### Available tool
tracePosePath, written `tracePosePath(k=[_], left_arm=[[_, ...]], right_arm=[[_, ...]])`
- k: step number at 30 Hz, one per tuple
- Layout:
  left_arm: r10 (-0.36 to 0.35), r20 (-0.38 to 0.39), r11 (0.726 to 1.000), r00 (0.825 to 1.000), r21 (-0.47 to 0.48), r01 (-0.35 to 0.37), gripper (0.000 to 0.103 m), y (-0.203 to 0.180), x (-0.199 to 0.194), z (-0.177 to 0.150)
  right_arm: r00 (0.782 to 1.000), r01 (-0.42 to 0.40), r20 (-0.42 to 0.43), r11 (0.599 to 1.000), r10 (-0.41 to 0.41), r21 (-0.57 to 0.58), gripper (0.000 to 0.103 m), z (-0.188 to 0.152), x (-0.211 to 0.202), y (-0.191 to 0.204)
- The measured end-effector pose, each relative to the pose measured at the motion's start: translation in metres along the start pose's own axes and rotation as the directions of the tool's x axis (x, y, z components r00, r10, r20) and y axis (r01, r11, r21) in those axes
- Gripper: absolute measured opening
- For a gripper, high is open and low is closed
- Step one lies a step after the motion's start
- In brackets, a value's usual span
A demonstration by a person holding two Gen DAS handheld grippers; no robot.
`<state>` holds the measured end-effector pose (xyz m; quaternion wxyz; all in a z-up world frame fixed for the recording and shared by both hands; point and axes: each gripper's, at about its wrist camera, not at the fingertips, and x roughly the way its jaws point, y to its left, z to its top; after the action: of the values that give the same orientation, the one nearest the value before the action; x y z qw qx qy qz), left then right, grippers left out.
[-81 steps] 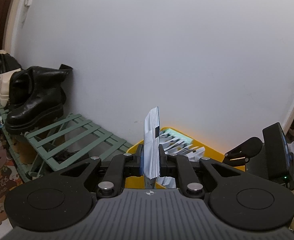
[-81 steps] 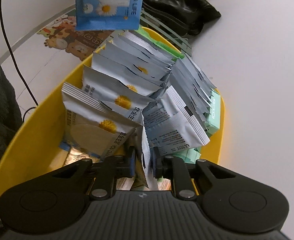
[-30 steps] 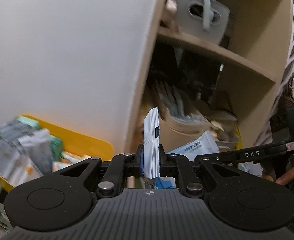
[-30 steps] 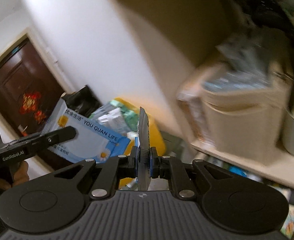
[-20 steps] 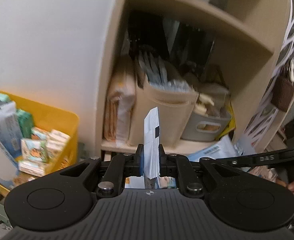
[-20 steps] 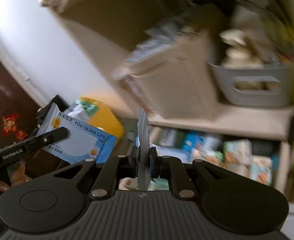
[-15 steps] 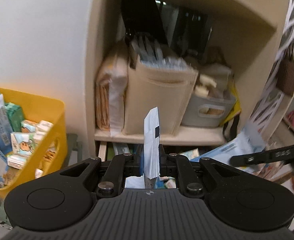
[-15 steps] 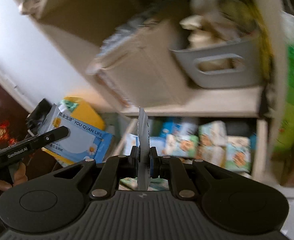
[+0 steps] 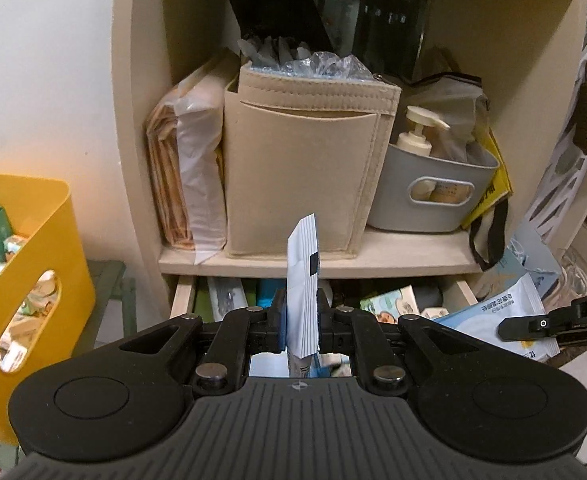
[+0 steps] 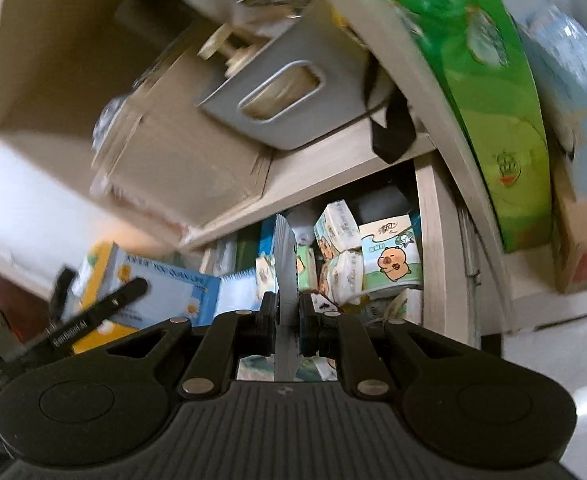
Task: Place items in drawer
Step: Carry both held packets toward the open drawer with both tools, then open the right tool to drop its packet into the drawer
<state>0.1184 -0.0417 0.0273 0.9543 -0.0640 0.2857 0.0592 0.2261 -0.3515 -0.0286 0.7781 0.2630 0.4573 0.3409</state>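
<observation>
My left gripper [image 9: 300,322] is shut on a blue-and-white wipes packet [image 9: 303,280], held edge-on and upright in front of the open drawer [image 9: 183,296] under the shelf. My right gripper [image 10: 287,314] is shut on a second flat packet [image 10: 284,276], also edge-on, above the same drawer [image 10: 429,248]. The drawer holds several tissue packs [image 10: 389,264]. In the right wrist view the left gripper's packet [image 10: 161,292] shows at the left. In the left wrist view the right gripper's packet [image 9: 501,316] shows at the right.
A yellow bin [image 9: 33,248] of packets stands at the left. On the shelf above the drawer stand a beige felt organiser [image 9: 305,168] and a grey basket [image 9: 433,192] with a pump bottle. A green pack [image 10: 485,80] sits to the drawer's right.
Both grippers have swung away from the yellow bin to the shelf unit, each carrying its packet. They now point down at the open drawer.
</observation>
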Motion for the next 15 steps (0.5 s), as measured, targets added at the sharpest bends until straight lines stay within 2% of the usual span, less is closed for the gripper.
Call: tracePosePath(k=[8,12,15], left_arm=[[0.022,0.032,0.999,0.999,-0.043,-0.020,0.014,0.011,0.001,0.002],[0.033,0.032,0.997,0.999,-0.068,-0.030,0.014,0.020,-0.001,0.003],[0.047,0.025,0.997,0.999,-0.066,-0.045,0.014,0.026,-0.003,0.004]], right_arm=[[0.996,-0.090,0.032,0.981,0.086,0.170,0.013,0.013,0.034,-0.012],[0.990,-0.140,0.056,0.941,0.129,0.309,0.013,0.014,0.057,-0.021],[0.988,-0.152,0.084,0.907,0.130,0.392,0.013,0.012,0.071,-0.025]])
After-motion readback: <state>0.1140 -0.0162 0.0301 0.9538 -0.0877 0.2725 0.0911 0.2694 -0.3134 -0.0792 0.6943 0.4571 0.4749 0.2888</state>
